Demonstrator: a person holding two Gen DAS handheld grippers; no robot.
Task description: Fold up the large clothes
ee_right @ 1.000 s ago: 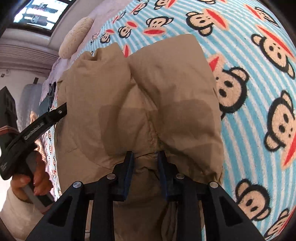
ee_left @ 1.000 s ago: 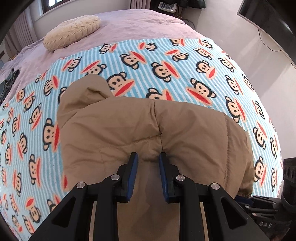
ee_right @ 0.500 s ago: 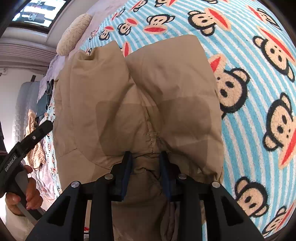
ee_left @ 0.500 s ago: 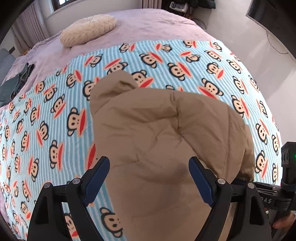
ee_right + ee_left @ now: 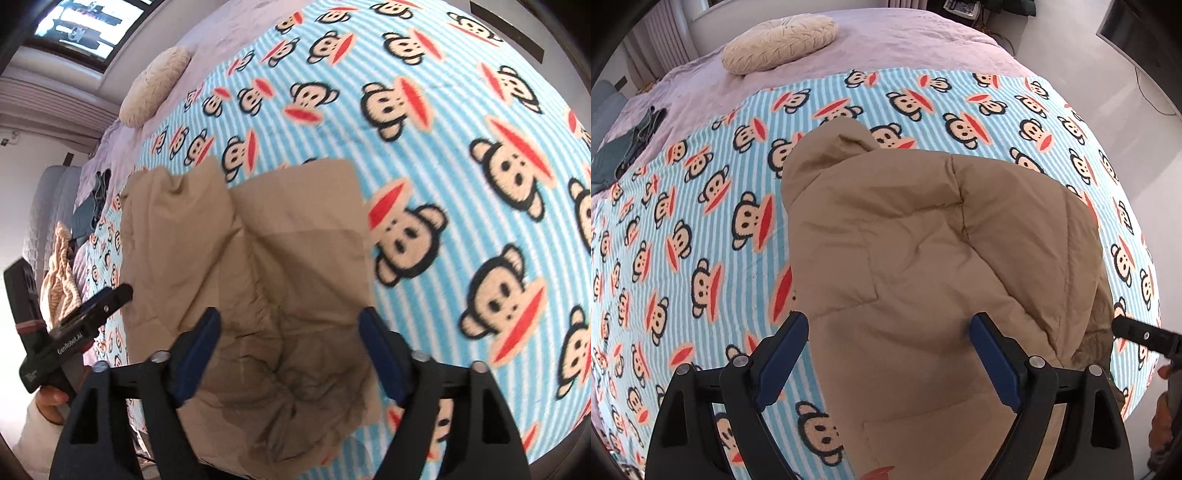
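1. Both pairs of fingers have let go of the tan jacket [image 5: 923, 251] since the earlier frames: the left gripper [image 5: 890, 354] spread first, the right gripper [image 5: 290, 343] has just been opening, and each now stands wide with its blue pads clear of the cloth.
2. Between and ahead of the left fingers [image 5: 783, 354] the jacket lies folded on the bed, a seam running across its puffy top and a rounded corner pointing away to the far left.
3. Between the right fingers [image 5: 380, 350] the same jacket [image 5: 258, 258] lies crumpled, with a darker patch close under them.
4. Under the jacket a blue-striped monkey blanket [image 5: 683, 229] covers the near part of the bed [image 5: 905, 40]; it spreads out on both sides of either pair of fingers.
5. Far ahead of the left fingers a cream cushion [image 5: 779, 44] rests on the lilac bedcover; far ahead and to the left lies a dark heap of clothes [image 5: 631, 147].
6. Left of the right fingers, the left gripper [image 5: 74, 332] shows with a hand [image 5: 51, 402] on its handle; striped cloth [image 5: 59, 280] is bunched beyond it.
7. Nothing lies across the jacket.
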